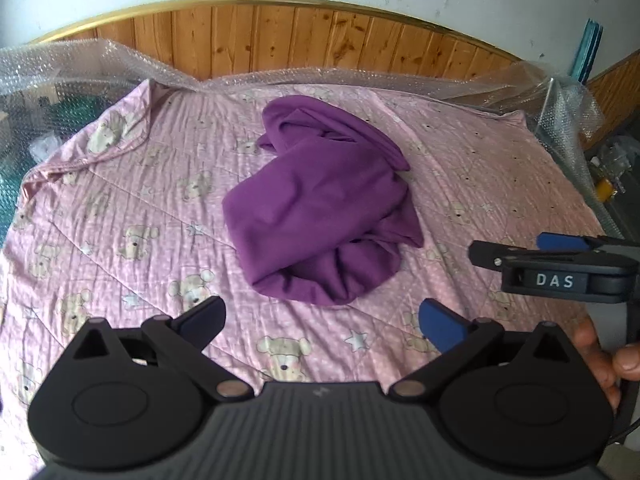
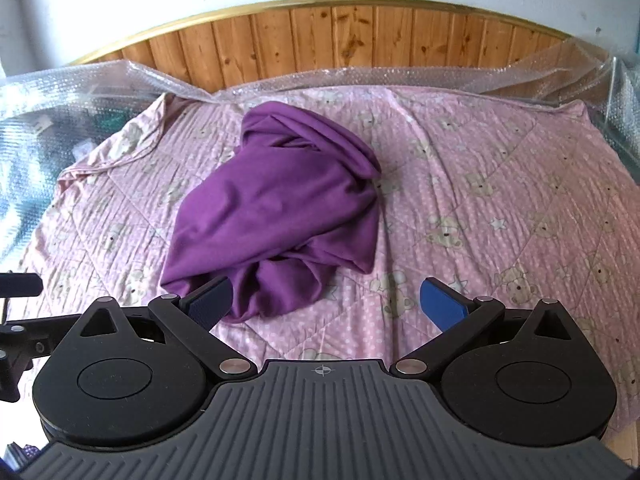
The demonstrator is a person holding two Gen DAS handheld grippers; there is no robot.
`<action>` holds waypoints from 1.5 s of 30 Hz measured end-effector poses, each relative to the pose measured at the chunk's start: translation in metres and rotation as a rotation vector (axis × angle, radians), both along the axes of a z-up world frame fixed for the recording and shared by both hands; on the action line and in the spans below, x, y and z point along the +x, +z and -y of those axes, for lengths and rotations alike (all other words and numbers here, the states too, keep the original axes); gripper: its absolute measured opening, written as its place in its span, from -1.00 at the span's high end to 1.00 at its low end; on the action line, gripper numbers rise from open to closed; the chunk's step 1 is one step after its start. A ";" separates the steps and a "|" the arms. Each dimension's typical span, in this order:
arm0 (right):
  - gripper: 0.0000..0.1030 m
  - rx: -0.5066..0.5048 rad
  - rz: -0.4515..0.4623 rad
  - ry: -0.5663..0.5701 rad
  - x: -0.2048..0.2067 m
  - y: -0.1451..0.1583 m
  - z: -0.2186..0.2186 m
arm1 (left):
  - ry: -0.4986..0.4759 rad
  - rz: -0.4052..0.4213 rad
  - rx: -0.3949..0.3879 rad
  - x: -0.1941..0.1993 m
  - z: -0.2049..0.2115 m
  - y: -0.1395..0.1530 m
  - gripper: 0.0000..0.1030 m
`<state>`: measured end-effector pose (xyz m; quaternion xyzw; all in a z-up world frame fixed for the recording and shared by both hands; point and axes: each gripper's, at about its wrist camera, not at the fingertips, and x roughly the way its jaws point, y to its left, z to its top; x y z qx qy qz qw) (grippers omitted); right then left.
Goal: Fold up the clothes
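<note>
A purple garment (image 1: 320, 208) (image 2: 276, 216) lies crumpled in a heap in the middle of a pink bear-print quilt (image 1: 120, 216) (image 2: 500, 208). My left gripper (image 1: 324, 320) hovers open above the quilt, just short of the heap's near edge, with nothing between its fingers. My right gripper (image 2: 326, 300) is open too, held over the heap's near end; its left finger (image 2: 212, 298) overlaps the cloth in the view. The right gripper's side (image 1: 560, 268) shows at the right edge of the left wrist view, with a person's hand (image 1: 600, 352) below it.
A wooden headboard (image 1: 300, 36) (image 2: 340, 36) runs along the far side. Bubble wrap (image 1: 60, 68) (image 2: 80, 80) lines the quilt's far and side edges. The quilt's far left corner (image 1: 132, 132) is folded over. Clutter (image 1: 608, 168) sits beyond the bed's right edge.
</note>
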<state>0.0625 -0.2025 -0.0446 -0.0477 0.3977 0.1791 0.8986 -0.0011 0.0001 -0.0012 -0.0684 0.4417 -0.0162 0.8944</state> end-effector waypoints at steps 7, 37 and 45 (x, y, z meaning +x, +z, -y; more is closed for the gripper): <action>-0.97 -0.009 -0.020 -0.003 -0.003 -0.003 0.003 | 0.044 0.012 0.101 -0.005 0.000 -0.005 -1.00; 0.18 -0.069 -0.010 0.068 -0.019 -0.007 -0.010 | 0.079 -0.038 0.011 -0.001 -0.005 -0.016 0.84; 1.00 -0.013 -0.067 0.100 -0.009 -0.010 -0.008 | 0.081 -0.016 0.007 0.011 -0.001 -0.014 1.00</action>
